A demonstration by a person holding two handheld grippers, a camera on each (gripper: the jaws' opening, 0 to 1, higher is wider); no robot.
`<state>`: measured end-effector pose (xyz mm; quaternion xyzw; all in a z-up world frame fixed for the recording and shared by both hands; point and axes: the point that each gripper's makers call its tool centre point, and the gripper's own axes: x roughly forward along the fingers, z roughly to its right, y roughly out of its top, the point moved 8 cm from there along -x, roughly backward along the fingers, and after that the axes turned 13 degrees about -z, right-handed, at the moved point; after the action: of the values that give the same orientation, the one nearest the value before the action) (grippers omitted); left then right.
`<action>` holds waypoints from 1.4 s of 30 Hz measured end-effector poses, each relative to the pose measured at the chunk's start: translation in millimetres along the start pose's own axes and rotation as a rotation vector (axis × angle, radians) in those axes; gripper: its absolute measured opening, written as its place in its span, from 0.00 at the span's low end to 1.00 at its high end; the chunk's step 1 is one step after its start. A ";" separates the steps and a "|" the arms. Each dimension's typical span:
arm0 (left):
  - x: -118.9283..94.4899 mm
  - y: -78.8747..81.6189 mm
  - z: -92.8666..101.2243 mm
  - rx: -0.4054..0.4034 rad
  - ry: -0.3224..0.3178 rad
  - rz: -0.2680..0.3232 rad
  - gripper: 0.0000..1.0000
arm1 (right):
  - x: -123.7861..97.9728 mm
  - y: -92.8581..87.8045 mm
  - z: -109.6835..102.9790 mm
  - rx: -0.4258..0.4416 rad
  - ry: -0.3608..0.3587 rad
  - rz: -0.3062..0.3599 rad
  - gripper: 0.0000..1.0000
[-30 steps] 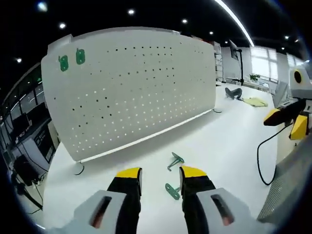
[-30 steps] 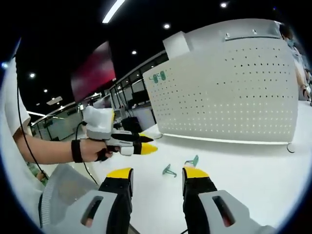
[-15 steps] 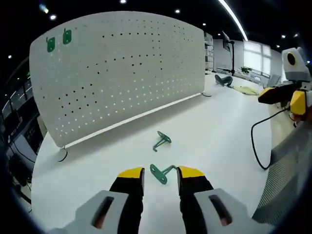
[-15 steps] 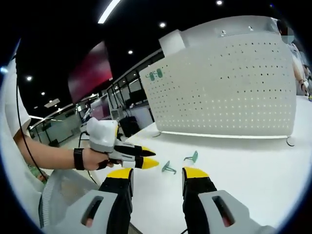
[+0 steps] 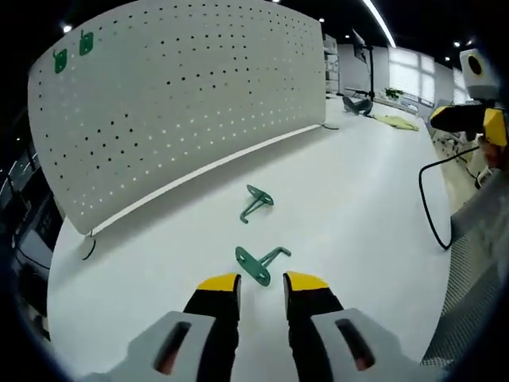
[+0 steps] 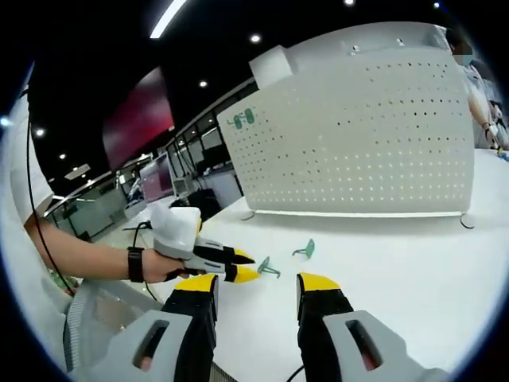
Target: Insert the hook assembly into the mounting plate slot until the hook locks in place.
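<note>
Left gripper view, reading left to right. Two green hooks (image 5: 72, 52) already hang near the upper left corner of the white perforated mounting plate (image 5: 183, 95), which stands upright on the white table (image 5: 350, 191). Your left gripper (image 5: 262, 283) sits low over the table, its yellow-tipped jaws parted by a narrow gap and holding nothing. The nearer hook assembly (image 5: 258, 263) lies flat on the table just ahead of the jaw tips, apart from them. The farther hook assembly (image 5: 256, 201) lies beyond it, between the nearer one and the foot of the plate, touching neither. A black cable (image 5: 429, 215) curves across the table's right side. Your right gripper (image 5: 469, 118) is at the far right edge, raised above the table.

Right gripper view, reading left to right. Your forearm with a black wristband (image 6: 137, 264) comes in from the left; the hand (image 6: 159, 267) holds the left gripper (image 6: 238, 266), tips pointing toward the nearer hook assembly (image 6: 266, 267) and just short of it. Cannot tell from here whether they touch. The farther hook assembly (image 6: 304, 250) lies just beyond on the table (image 6: 413, 270). The right gripper (image 6: 258, 283) has its jaws wide apart, empty, clear of both assemblies. The mounting plate (image 6: 358, 127) stands behind, with the hung hooks (image 6: 240, 118) at its upper left.
</note>
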<state>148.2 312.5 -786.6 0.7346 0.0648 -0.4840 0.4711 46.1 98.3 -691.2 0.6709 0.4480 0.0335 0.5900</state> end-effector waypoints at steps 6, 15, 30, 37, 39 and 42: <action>4.9 -1.1 0.3 0.018 -0.004 -0.001 0.17 | -0.1 -0.4 0.0 0.012 -0.008 -0.002 0.40; 10.6 -1.2 3.6 0.055 -0.010 -0.013 0.13 | 1.1 -0.1 -1.8 0.018 -0.010 -0.002 0.39; 0.5 -2.8 4.0 -0.021 -0.032 -0.005 0.08 | -2.1 0.1 -4.9 0.013 -0.016 -0.001 0.39; -10.9 -2.3 6.1 -0.067 -0.037 0.011 0.06 | -1.8 0.9 -8.9 0.002 -0.006 -0.003 0.39; -14.7 -1.1 5.6 -0.093 -0.044 0.018 0.05 | -1.8 1.3 -10.3 -0.004 -0.003 -0.002 0.39; -21.8 1.9 5.3 -0.121 -0.052 0.027 0.05 | -1.6 2.2 -11.7 -0.010 0.001 -0.001 0.39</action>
<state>134.5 315.4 -769.0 0.6927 0.0718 -0.4918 0.5227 39.7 106.3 -685.1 0.6677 0.4484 0.0360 0.5932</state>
